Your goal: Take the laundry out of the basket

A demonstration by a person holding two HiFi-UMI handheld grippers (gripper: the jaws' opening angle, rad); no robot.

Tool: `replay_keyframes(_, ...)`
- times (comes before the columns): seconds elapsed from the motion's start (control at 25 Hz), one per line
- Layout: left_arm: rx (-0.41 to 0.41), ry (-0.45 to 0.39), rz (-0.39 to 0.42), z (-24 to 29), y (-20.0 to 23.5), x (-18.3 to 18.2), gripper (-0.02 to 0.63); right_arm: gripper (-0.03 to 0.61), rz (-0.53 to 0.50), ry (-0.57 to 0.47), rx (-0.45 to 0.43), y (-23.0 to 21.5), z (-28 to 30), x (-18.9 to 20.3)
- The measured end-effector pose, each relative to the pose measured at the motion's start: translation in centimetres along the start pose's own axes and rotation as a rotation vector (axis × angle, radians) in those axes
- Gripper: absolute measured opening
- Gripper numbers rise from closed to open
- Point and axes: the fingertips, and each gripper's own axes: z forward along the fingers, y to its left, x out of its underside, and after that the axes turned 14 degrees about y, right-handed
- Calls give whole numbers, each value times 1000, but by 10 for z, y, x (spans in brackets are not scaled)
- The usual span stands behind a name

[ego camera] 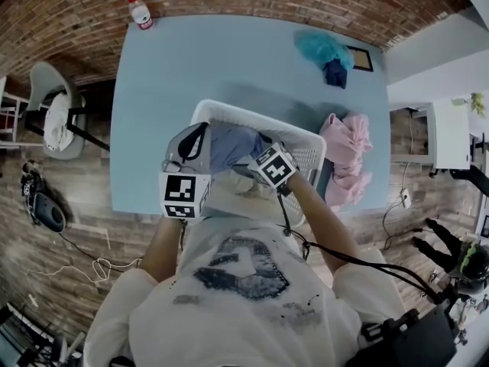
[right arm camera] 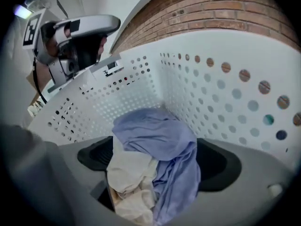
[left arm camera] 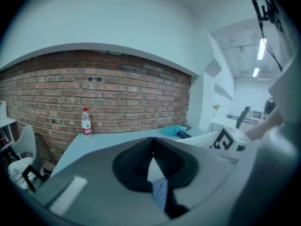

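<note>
Step in hand: the grasp inside the basket [right arm camera: 225,93].

Right gripper [right arm camera: 157,166]: jaws released wide, straddling the blue cloth [right arm camera: 155,135] and cream cloth [right arm camera: 129,173] in the basket corner.

Left gripper [left arm camera: 151,147]: jaws clenched on a blue cloth edge.

Next move: close on the cloths, then lift over the near wall, the likely obstruction.

The pink pile [ego camera: 348,140], teal item [ego camera: 321,48] and bottle [ego camera: 140,11] lie apart on the table [ego camera: 176,75].

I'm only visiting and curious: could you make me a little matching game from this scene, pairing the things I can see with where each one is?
Things:
1 water bottle
2 pink clothes
3 lavender garment
4 teal cloth

Places:
A far right corner of the table
B inside the white basket
C far left corner of the table
D on the table, beside the basket's right side

Pairs: 1-C, 2-D, 3-B, 4-A
</note>
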Motion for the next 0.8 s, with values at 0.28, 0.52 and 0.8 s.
replay_keyframes(0.28, 5, 2, -10, -1, 1, 1, -9, 551, -12, 101, -2, 1, 30, 11)
replay_keyframes(0.52, 12, -1, -5, -4, -1, 2, -9, 551, -90, 183, 27, 0, 51, 28)
replay_keyframes(0.8, 8, 2, -2, -8, 0, 6, -9, 551, -75, 226, 33, -2, 68, 42)
